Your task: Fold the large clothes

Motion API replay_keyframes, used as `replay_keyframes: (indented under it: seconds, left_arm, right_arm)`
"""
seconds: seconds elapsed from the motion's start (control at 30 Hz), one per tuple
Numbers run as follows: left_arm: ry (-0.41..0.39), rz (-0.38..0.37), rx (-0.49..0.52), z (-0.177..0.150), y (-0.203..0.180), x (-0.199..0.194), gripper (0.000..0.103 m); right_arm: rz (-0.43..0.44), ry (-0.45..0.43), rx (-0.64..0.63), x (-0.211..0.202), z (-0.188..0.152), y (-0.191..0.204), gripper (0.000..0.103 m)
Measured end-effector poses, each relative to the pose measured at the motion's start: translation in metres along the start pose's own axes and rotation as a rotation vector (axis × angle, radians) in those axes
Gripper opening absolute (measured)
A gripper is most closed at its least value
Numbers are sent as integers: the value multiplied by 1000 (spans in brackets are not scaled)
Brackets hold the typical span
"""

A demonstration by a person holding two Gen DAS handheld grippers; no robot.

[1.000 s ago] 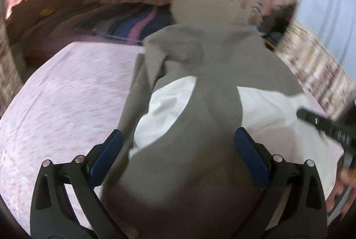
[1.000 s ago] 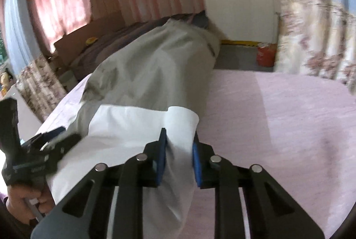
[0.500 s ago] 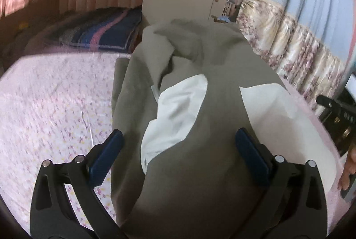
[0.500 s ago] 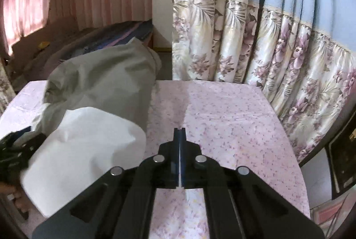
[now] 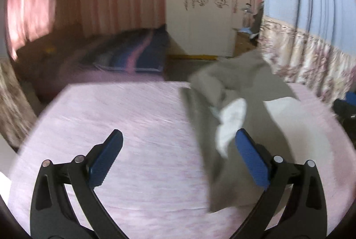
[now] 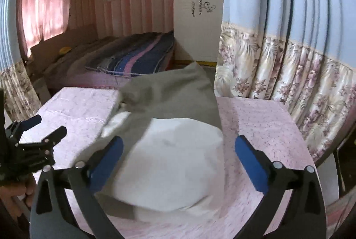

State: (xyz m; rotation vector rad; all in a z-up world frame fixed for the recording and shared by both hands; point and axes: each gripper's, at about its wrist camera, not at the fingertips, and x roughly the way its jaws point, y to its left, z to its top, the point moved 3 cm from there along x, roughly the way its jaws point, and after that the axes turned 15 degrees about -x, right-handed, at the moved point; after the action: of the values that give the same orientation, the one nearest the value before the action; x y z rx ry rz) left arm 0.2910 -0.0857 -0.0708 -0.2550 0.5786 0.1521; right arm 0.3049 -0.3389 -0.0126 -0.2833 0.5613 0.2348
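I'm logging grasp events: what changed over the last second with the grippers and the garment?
The right gripper, shut on the white lining a second ago, has let go and stands open. The left gripper swung left off the grey garment, open throughout. The garment still lies on the pink table.

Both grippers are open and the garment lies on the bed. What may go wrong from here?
The grey garment hangs over the far edge of the bed, so it may slide off. The white part lies loosely bunched, so the open right gripper may pinch several layers.
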Motion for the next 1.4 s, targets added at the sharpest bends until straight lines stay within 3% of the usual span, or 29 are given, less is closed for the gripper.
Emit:
replay_keyframes:
  seconds: [0.13,0.2,0.37,0.5,0.6,0.77,1.1,1.27,1.4]
  left_arm:
    - [-56,-15,8,8,24,-34,100]
    - [-83,-37,-8,11,32,-49,100]
    - [-141,-54,-120,19,56,-74,100]
    - [-216,17,-107,19,63,-82,100]
    - [-278,84,-90,18,65,-82,100]
    - [-257,46,-63,16,57,-76,100]
    - [-274,69,-2,5,44,-74,100]
    - [-245,18,-18,4,42,-74,100]
    - [-231,24,-19,3,42,-73,100]
  right_arm:
    - [-50,42,95,-27,-8,20,101]
    - [0,3,97,-38,-11,27,101]
    - [-103,-63,32,-55,-14,37,101]
    - [-36,-62,30,-46,-21,39,101]
    - [-55,-46,4,-38,-26,39,101]
    - [-43,-46,11,-35,-30,33,101]
    - [-82,-49,33,-31,-36,23,101]
    - [-91,-57,28,-32,-36,24,101]
    - [-104,-59,20,-32,-36,26,101]
